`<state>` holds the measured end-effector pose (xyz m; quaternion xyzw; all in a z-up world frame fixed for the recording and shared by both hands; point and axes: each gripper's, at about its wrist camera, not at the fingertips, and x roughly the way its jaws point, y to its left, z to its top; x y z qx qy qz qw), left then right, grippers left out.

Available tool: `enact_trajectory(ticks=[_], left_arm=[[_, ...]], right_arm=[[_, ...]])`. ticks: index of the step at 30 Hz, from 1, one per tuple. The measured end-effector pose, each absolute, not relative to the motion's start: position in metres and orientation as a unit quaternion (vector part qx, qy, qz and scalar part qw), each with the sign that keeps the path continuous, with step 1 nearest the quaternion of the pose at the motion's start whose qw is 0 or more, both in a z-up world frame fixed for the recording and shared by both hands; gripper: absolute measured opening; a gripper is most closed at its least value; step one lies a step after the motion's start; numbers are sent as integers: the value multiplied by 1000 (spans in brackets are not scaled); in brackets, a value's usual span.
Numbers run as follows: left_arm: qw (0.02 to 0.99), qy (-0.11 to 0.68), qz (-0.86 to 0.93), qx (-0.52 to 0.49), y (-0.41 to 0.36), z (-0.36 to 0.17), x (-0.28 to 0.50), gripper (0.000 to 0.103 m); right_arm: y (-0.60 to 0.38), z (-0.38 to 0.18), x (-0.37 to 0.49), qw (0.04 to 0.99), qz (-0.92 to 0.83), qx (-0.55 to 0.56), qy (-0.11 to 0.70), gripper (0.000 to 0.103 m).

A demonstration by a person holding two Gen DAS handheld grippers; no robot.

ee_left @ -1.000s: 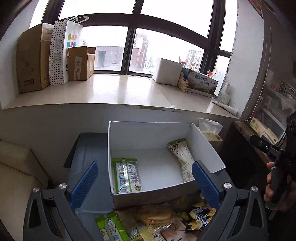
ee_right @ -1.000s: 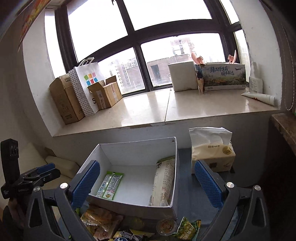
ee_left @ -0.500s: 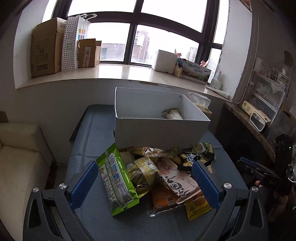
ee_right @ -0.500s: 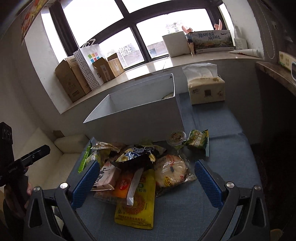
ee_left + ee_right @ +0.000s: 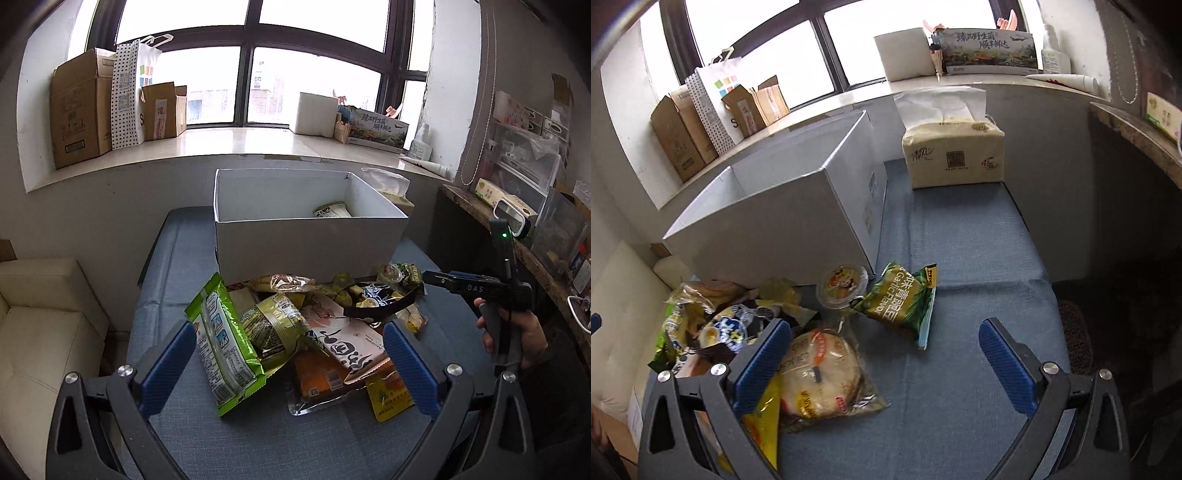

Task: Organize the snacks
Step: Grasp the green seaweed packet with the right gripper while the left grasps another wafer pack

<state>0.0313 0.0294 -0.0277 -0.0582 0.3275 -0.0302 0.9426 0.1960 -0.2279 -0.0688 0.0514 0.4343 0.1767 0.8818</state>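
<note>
Both grippers, left gripper (image 5: 288,363) and right gripper (image 5: 884,363), hang spread wide, holding nothing. The snack pile (image 5: 306,325) lies just ahead of the left one, the white box (image 5: 310,243) beyond; a green garlic-flavour packet (image 5: 899,301) lies ahead of the right.

Glossy, crinkled plastic snack packets (image 5: 280,332) on a matt blue woven-cloth worktop (image 5: 960,236), ahead a smooth white cardboard box (image 5: 306,243).
</note>
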Motion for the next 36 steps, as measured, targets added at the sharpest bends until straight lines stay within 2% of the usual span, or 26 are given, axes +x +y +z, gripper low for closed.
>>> enact_trajectory(ticks=[9,12,14,15,21,29,36], left_arm=[[939,337,-25,-73,38,-35,32,103],[937,340,-21,-73,38,-39,33,103],[935,344,-22,-79,39,-42,33,103],[934,346,-23,-83,40,-44,34,103],[926,363,-11,-103,51,-59,37,103],[907,390,17,-161,85,-80,50,103],[862,418,9,-285,124,-115,94,103]], right_arm=[[-221,-108,248,850,218,-2,480,103],[-220,-111,251,844,244,10,478,99],[-219,-109,250,839,267,20,474,83],[-220,-107,249,834,286,33,471,63],[-211,-99,230,840,294,18,456,48],[-236,-58,171,869,297,60,392,46],[-255,-24,109,878,311,120,344,46]])
